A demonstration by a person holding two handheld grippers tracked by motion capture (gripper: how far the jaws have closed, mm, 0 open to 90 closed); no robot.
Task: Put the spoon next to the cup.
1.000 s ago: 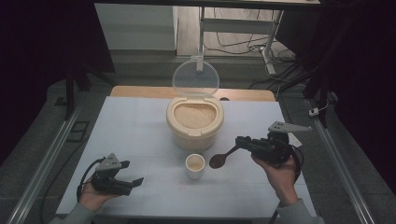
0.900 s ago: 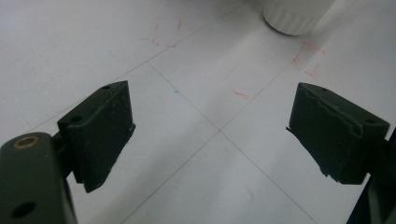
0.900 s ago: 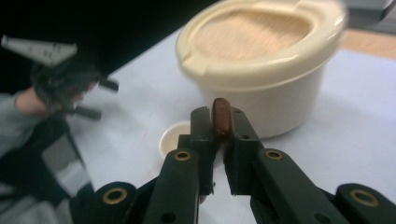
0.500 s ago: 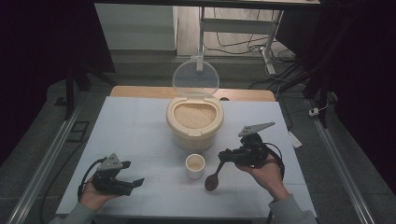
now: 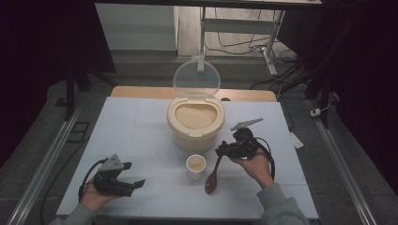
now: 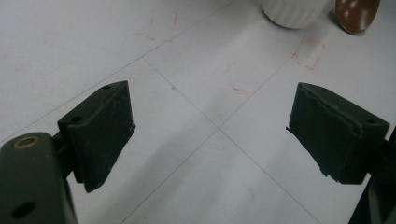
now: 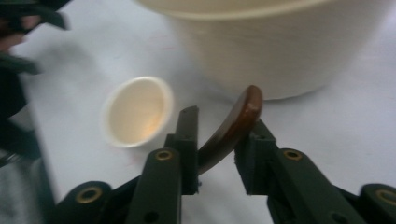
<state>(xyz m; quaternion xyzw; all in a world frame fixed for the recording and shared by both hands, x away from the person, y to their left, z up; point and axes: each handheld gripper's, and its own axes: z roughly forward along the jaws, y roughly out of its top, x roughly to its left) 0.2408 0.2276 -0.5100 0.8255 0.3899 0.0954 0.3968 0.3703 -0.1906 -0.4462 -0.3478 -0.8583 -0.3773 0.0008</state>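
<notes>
Pale tabletop, dark room. My right tongs (image 5: pixel 220 151) have just been opening; wooden spoon (image 5: pixel 213 174) handle lies loose between them, bowl down beside the cup (image 5: pixel 195 165) near the front edge, apparently being set down. Left tongs (image 5: pixel 136 183) spread, idle.

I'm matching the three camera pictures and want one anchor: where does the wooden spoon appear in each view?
High view: wooden spoon lies right of the small cup, bowl toward the person.
Left gripper view: its brown bowl sits at the top right corner.
Right gripper view: its handle rises between that gripper's jaws.
Shared landmark: the small cup.
</notes>
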